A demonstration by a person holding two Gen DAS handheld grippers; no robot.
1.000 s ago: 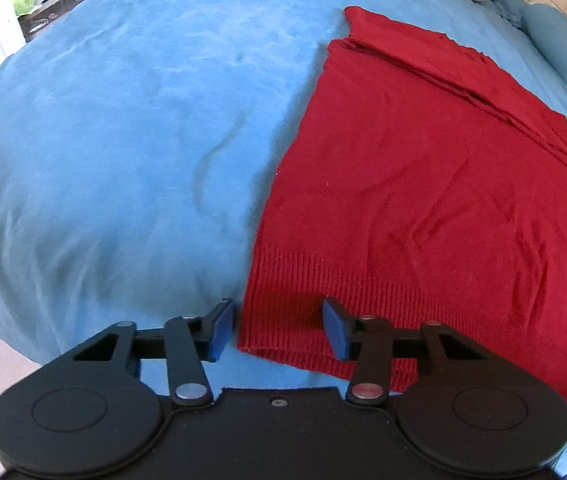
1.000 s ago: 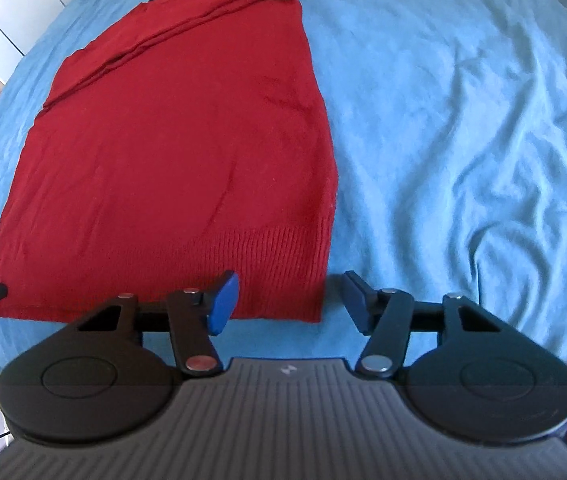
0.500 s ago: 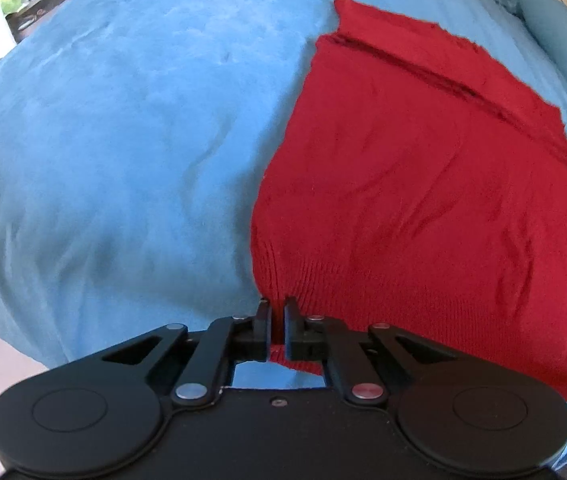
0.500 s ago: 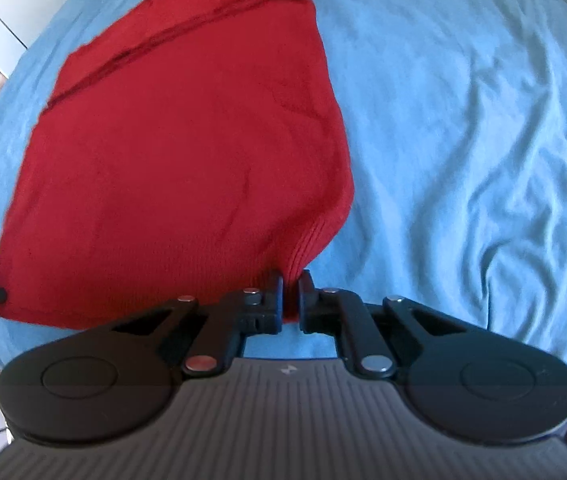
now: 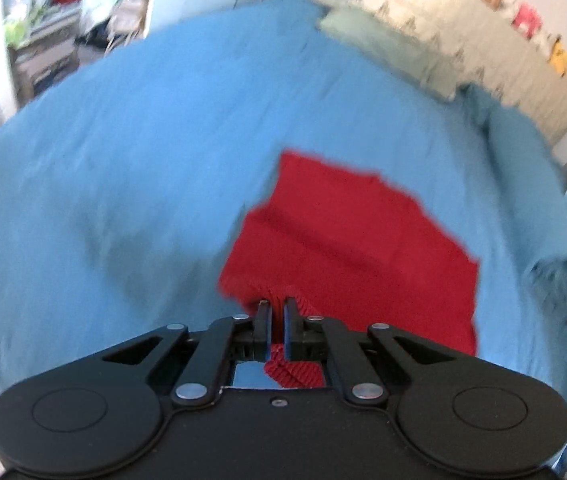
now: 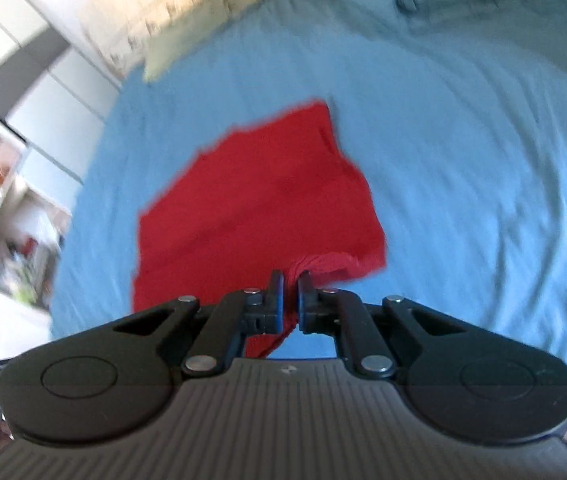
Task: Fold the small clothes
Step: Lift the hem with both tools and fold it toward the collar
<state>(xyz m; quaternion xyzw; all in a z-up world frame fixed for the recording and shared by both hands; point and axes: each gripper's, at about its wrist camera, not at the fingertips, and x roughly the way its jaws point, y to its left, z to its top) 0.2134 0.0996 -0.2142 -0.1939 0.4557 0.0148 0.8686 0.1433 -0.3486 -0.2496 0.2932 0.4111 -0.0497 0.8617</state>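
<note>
A red knit garment (image 5: 355, 240) (image 6: 267, 200) lies on the blue bedcover, its near ribbed hem lifted off the bed. My left gripper (image 5: 277, 304) is shut on the hem's left corner; ribbed red fabric hangs out behind the pads. My right gripper (image 6: 290, 278) is shut on the hem's right corner, with bunched red knit between its fingers. The far part of the garment still rests flat on the cover. Both views are blurred.
The blue bedcover (image 5: 123, 200) (image 6: 463, 160) spreads wide around the garment. A pale pillow (image 5: 387, 48) and patterned headboard sit at the far end. Cluttered shelves (image 5: 39, 40) stand beyond the bed's left side, white cupboards (image 6: 23, 92) beyond it in the right view.
Both grippers went from open astride the hem corners to shut on them, then rose, lifting the hem off the bed. More of the room now shows.
</note>
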